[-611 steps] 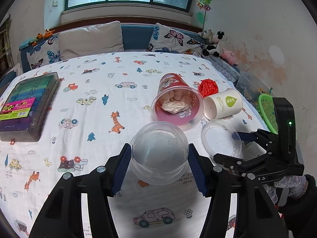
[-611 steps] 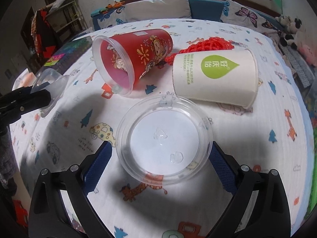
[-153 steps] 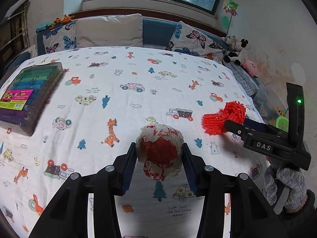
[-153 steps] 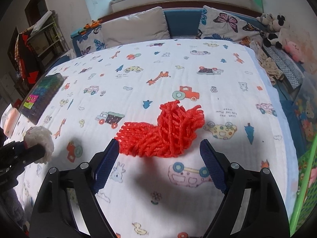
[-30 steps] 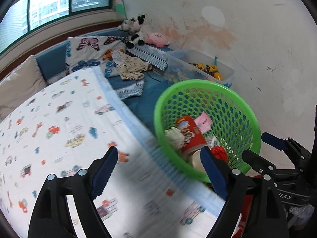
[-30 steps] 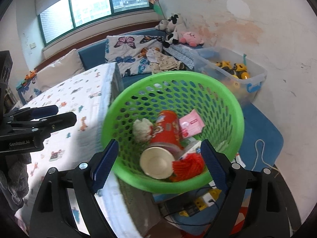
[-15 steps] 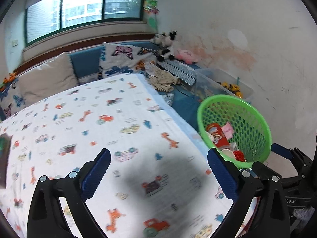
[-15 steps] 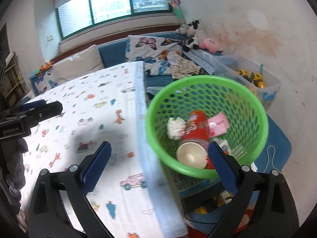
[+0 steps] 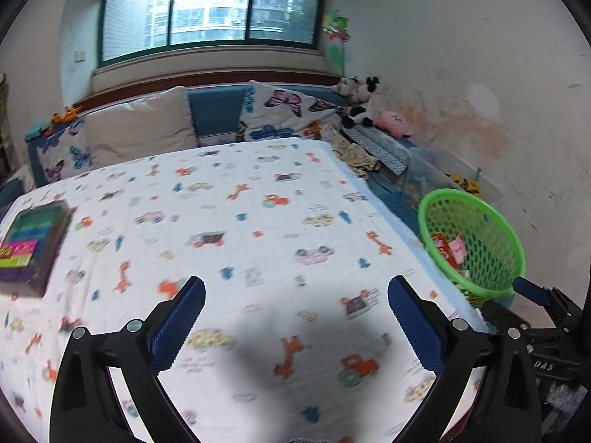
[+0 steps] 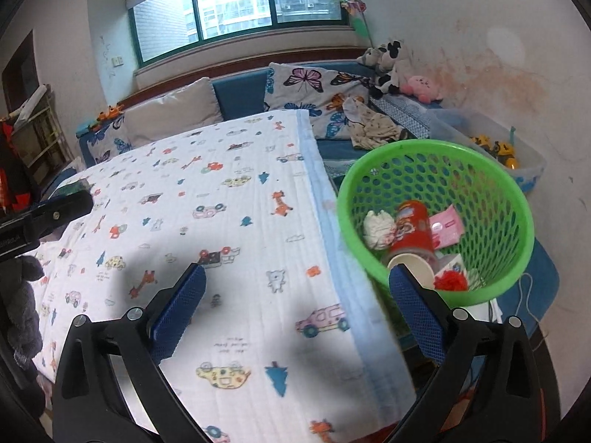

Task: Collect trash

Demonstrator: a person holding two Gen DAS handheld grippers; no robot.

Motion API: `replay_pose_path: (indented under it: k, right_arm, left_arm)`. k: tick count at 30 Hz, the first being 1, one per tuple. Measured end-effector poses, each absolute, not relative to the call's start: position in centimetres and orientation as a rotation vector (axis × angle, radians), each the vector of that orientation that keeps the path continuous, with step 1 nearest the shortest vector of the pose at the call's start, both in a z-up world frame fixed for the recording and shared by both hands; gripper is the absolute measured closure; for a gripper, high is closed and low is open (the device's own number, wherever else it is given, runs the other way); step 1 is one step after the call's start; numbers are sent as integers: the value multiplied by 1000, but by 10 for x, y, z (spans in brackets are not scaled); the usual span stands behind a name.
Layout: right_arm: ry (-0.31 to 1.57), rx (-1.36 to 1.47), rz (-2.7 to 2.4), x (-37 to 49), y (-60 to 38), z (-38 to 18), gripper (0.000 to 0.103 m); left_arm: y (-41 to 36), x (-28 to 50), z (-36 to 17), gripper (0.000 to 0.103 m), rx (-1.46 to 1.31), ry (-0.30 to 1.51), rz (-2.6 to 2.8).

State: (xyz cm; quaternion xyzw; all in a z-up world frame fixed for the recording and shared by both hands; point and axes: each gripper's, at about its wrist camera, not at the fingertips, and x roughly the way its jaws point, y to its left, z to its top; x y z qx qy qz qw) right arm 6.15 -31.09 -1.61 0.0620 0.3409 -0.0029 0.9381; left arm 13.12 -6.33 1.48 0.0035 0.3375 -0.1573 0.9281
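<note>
A green mesh basket (image 10: 436, 155) stands beside the bed's right edge. Inside lie a red printed cup (image 10: 412, 227), a white paper cup (image 10: 412, 267), a crumpled white wad (image 10: 378, 225), a red net (image 10: 450, 280) and a pink packet (image 10: 447, 227). My right gripper (image 10: 297, 284) is open and empty over the bed's right edge, left of the basket. My left gripper (image 9: 295, 295) is open and empty above the printed sheet (image 9: 221, 221). The basket (image 9: 476, 203) appears at the right of the left wrist view, with the right gripper's fingers (image 9: 532, 291) below it.
A box of coloured blocks (image 9: 31, 236) lies at the bed's left edge. Pillows (image 9: 140, 129) and plush toys (image 9: 362, 99) line the sofa under the window. A clear toy bin (image 10: 491, 144) sits by the stained wall behind the basket. The left gripper's finger (image 10: 55, 210) reaches in from the left.
Both grippers have swung left from the basket toward the bed. The basket slid to the right in both views, and the jaws stand a little wider than a second ago.
</note>
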Motion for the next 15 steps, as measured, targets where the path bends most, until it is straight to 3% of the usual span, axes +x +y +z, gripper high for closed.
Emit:
replay_pose_path:
  k: [15]
  right_arm:
    - [676, 75, 47, 48, -270, -17, 4]
  left_arm:
    - [-4, 87, 4, 7, 0, 673, -181]
